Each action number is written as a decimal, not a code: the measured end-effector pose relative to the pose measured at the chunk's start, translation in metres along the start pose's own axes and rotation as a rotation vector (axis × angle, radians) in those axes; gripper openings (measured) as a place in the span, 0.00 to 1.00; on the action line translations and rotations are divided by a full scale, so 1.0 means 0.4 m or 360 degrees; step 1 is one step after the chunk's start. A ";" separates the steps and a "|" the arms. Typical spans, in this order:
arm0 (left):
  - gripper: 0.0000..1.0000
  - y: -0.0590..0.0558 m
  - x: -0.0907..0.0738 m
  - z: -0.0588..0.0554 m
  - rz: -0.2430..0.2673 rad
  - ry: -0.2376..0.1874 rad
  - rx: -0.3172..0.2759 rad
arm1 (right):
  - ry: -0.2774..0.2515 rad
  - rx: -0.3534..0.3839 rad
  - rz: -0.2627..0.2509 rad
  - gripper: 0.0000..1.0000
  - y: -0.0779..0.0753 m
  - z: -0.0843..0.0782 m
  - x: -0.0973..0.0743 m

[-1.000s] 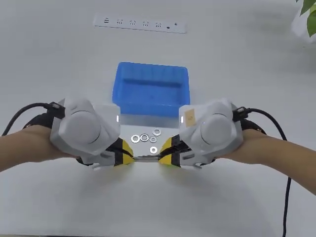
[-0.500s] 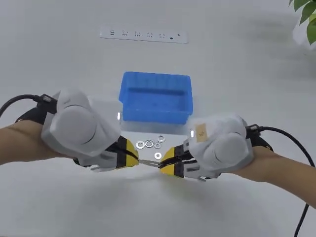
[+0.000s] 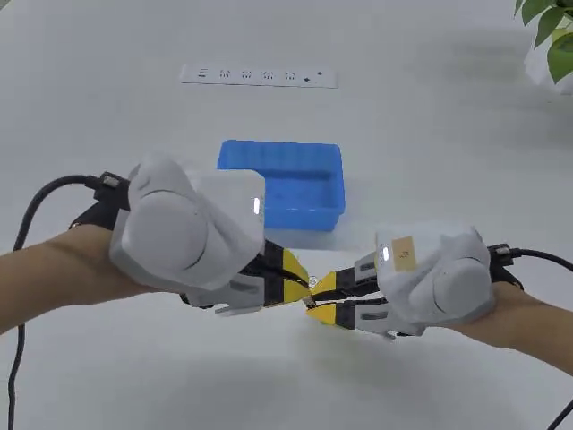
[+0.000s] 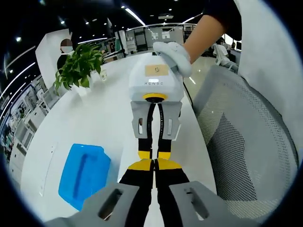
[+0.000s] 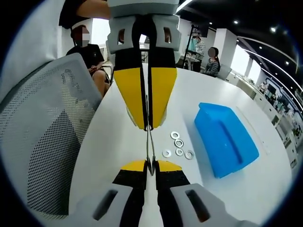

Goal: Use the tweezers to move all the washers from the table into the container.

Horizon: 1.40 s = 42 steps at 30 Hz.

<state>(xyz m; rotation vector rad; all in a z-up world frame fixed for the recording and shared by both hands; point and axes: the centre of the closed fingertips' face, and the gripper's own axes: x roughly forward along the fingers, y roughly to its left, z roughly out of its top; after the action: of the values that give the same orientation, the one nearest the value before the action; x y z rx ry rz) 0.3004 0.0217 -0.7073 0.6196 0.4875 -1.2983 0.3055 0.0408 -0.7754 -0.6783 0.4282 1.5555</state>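
A thin pair of metal tweezers (image 5: 149, 142) spans the gap between my two grippers, off the white table. My left gripper (image 3: 300, 273) is shut on one end of them and enters the right gripper view from the top (image 5: 147, 125). My right gripper (image 5: 150, 164) is shut on the other end, and its yellow tips (image 3: 315, 300) nearly meet the left's. Several steel washers (image 5: 179, 143) lie in a loose cluster on the table, just short of the blue container (image 5: 227, 137). In the head view that container (image 3: 282, 184) sits beyond the grippers, which cover the washers.
A white power strip (image 3: 258, 76) lies at the far side of the table and a green plant (image 3: 546, 36) stands at the back right. A grey mesh chair (image 5: 47, 123) is by the table's near edge, and people sit in the background.
The tweezers have come up off the table, held between both grippers. Both grippers rose and shifted right, and now cover the washers in the head view. The head camera also moved.
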 end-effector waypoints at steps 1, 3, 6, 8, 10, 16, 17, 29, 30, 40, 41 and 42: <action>0.04 -0.002 0.007 0.007 -0.0008 -0.0023 -0.0006 | 0.0001 -0.0002 0.0000 0.08 0.000 -0.003 -0.003; 0.04 -0.002 0.017 0.017 -0.0014 -0.0063 -0.0002 | 0.0000 -0.0003 -0.0002 0.08 0.000 -0.007 -0.007; 0.04 -0.001 0.028 0.027 -0.0017 -0.0099 -0.0004 | -0.0015 0.0011 -0.0005 0.08 -0.002 -0.011 -0.011; 0.04 -0.001 0.033 0.030 -0.0022 -0.0122 -0.0013 | -0.0027 0.0013 -0.0002 0.08 -0.002 -0.012 -0.012; 0.04 0.002 0.037 0.033 -0.0018 -0.0147 -0.0008 | -0.0039 0.0023 0.0000 0.08 -0.004 -0.013 -0.013; 0.04 0.006 0.044 0.040 -0.0018 -0.0191 -0.0026 | -0.0035 -0.0013 0.0002 0.10 -0.008 -0.014 -0.012; 0.04 0.005 0.044 0.041 -0.0023 -0.0195 -0.0033 | -0.0034 -0.0012 0.0006 0.10 -0.007 -0.014 -0.012; 0.04 -0.009 0.018 0.026 -0.0001 -0.0262 -0.0100 | -0.0031 -0.0026 0.0041 0.07 0.010 0.004 0.004; 0.04 -0.011 0.015 0.025 0.0001 -0.0261 -0.0096 | -0.0034 -0.0028 0.0044 0.07 0.012 0.007 0.006; 0.04 -0.023 -0.028 0.002 0.0019 -0.0291 -0.0161 | -0.0049 -0.0081 0.0115 0.10 0.036 0.040 0.029; 0.04 -0.022 -0.033 0.001 0.0033 -0.0297 -0.0166 | -0.0051 -0.0072 0.0114 0.10 0.034 0.044 0.030; 0.04 -0.021 -0.037 0.001 0.0040 -0.0300 -0.0175 | -0.0057 -0.0060 0.0117 0.10 0.034 0.048 0.031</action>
<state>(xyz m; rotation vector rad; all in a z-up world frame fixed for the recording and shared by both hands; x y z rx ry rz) 0.2891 0.0309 -0.6986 0.4057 0.3916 -1.2829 0.2890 0.0609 -0.7706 -0.6691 0.4015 1.6461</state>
